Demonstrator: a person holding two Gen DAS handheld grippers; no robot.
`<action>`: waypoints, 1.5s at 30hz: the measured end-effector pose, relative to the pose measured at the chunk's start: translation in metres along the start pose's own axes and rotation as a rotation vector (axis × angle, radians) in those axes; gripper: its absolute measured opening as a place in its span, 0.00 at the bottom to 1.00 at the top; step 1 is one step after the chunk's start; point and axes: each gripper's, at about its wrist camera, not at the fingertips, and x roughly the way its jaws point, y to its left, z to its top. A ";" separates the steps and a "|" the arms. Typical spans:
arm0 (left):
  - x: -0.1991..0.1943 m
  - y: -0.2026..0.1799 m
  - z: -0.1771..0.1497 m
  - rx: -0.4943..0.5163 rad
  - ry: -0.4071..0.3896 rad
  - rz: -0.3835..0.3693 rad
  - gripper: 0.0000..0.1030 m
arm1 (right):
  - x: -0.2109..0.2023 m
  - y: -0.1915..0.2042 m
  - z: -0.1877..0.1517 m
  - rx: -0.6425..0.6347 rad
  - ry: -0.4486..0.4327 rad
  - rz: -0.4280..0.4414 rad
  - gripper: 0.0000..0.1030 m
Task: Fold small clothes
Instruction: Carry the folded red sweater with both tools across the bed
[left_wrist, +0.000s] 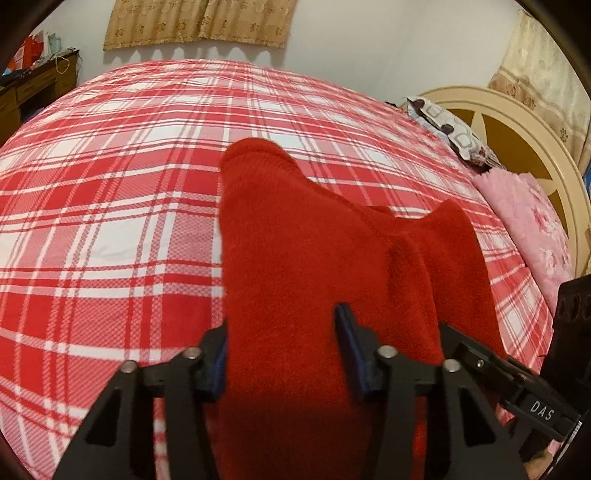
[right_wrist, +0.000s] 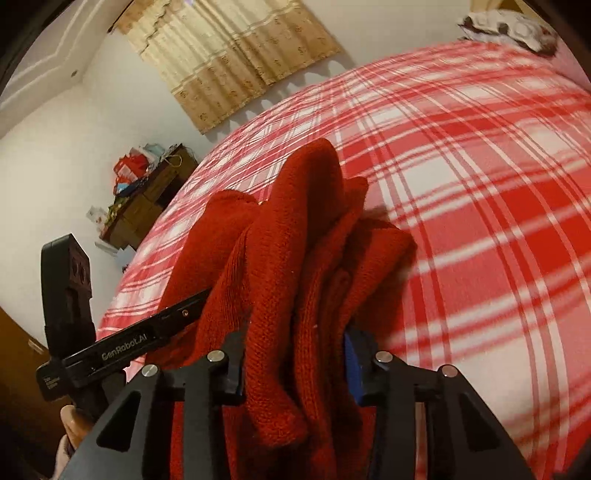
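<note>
Red knitted garment (left_wrist: 295, 236), a small sweater by the look of its ribbed weave, is bunched between my two claws and rises off the plaid bedsheet (left_wrist: 110, 184), with its far folds trailing toward the mattress. My left claw (left_wrist: 282, 354) has its jaws narrowed onto a thick band of the fabric: the blue pads (left_wrist: 347, 332) sit against the cloth on both sides, so I read it as a grip. My right claw (right_wrist: 293, 365) is likewise drawn in on several gathered layers of the same knit, pads pressed into the folds. The two claws sit close, each one's body showing at the edge of the other's view.

I judge this to be the pick-up stage, before any fold exists: the garment is crumpled, not laid flat. The next move calls for drawing the claws apart to stretch the cloth, then lowering it flat onto the bed so an edge can be brought over. The bunched layers may slip unevenly if I pull too fast.

Readable writing: "DAS" on the right claw's arm (left_wrist: 541, 406) in the left view, and "GenRobot.AI" on the left claw's arm (right_wrist: 123, 350) in the right view. A smaller label beside it is too blurred to read
</note>
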 end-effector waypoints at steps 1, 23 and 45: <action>-0.003 0.000 0.000 -0.003 0.010 -0.013 0.39 | -0.005 -0.002 -0.003 0.015 0.005 0.011 0.39; -0.019 -0.021 -0.024 0.004 0.038 0.007 0.35 | -0.041 0.014 -0.042 0.017 -0.036 -0.073 0.39; -0.082 -0.005 -0.053 0.000 -0.039 0.119 0.35 | -0.063 0.083 -0.071 -0.059 -0.057 -0.068 0.39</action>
